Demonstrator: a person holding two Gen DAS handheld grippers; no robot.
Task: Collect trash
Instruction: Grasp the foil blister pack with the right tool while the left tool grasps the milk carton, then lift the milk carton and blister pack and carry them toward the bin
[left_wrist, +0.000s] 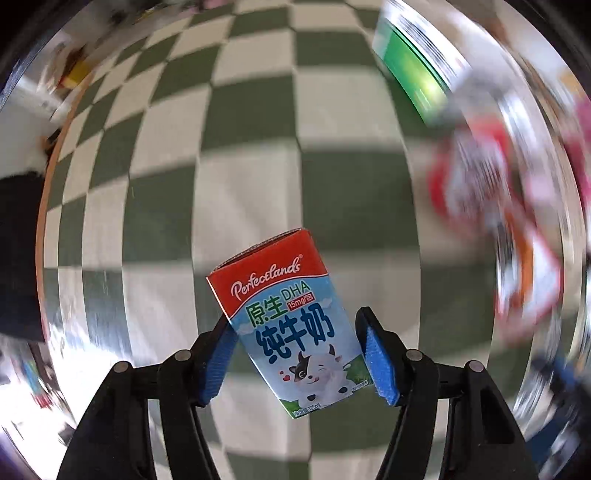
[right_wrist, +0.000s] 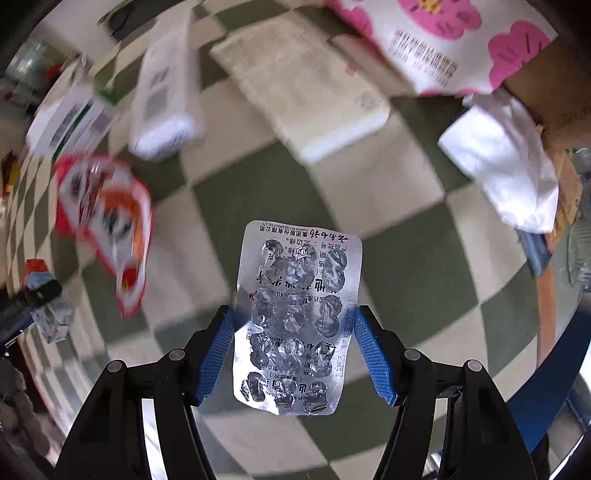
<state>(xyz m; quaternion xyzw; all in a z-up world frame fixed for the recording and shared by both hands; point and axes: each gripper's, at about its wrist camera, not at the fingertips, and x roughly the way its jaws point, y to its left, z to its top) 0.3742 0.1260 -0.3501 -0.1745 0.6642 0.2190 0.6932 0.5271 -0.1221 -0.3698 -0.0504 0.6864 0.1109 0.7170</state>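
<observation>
— Two claws, both loaded. Left claw (left_wrist: 299, 350): blue pads (left_wrist: 380, 363) pinched on a small milk carton (left_wrist: 291, 328), red band on top, cartoon cow low on the front, tilted a little to the left, held above the green-and-white checkered tabletop (left_wrist: 258, 147).

— And the right?

— Right claw (right_wrist: 295, 347): clamped on an emptied foil blister pack (right_wrist: 295, 317) by its two long edges, pockets crushed, printed side facing the camera, upper half reaching out past the fingertips.

— Anything else around?

— Plenty, mostly smeared by blur. Red-and-white snack wrapper (right_wrist: 107, 225) lying on the checks to the left in the right wrist view; same sort of red blur at right in the left wrist view. Behind it, two white boxes (right_wrist: 166, 99) with printed labels, then a pale flat packet (right_wrist: 306, 92). Crumpled white tissue (right_wrist: 506, 162) at far right, beside a brown cardboard box (right_wrist: 554, 85). White bag with pink flowers (right_wrist: 443, 40) along the top edge. Green-sided box (left_wrist: 410, 70) at upper right in the left wrist view.
</observation>
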